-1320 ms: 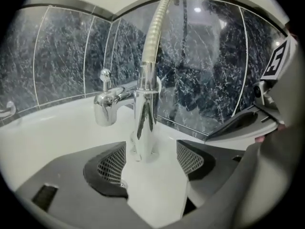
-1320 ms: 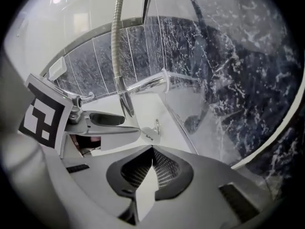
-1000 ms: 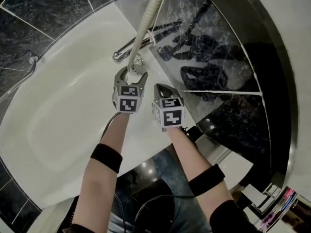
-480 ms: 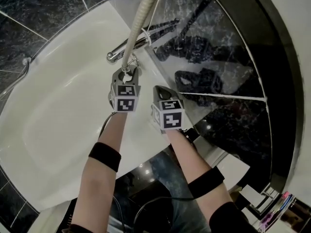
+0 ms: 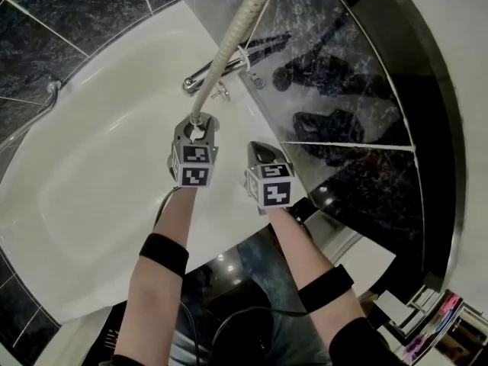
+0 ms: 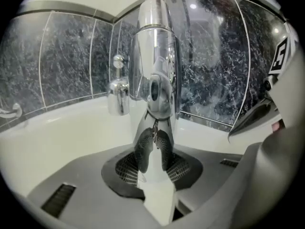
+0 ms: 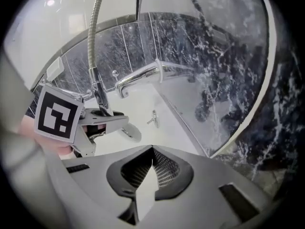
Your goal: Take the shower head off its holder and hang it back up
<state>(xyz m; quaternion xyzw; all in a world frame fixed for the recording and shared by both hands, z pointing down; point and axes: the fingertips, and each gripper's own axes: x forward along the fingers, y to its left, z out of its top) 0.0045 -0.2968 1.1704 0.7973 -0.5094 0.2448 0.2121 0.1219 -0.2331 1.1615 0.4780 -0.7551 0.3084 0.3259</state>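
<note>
Over the tub, centre frame, the left tongs have just been closing and now pinch the shower head by its chrome handle, with the hose rising to the top edge. Just right, the right tongs are closed and empty.

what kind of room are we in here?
A bathroom, most likely: a white bathtub, a chrome tap at its rim, a metal shower hose, and dark marbled wall tiles.
</note>
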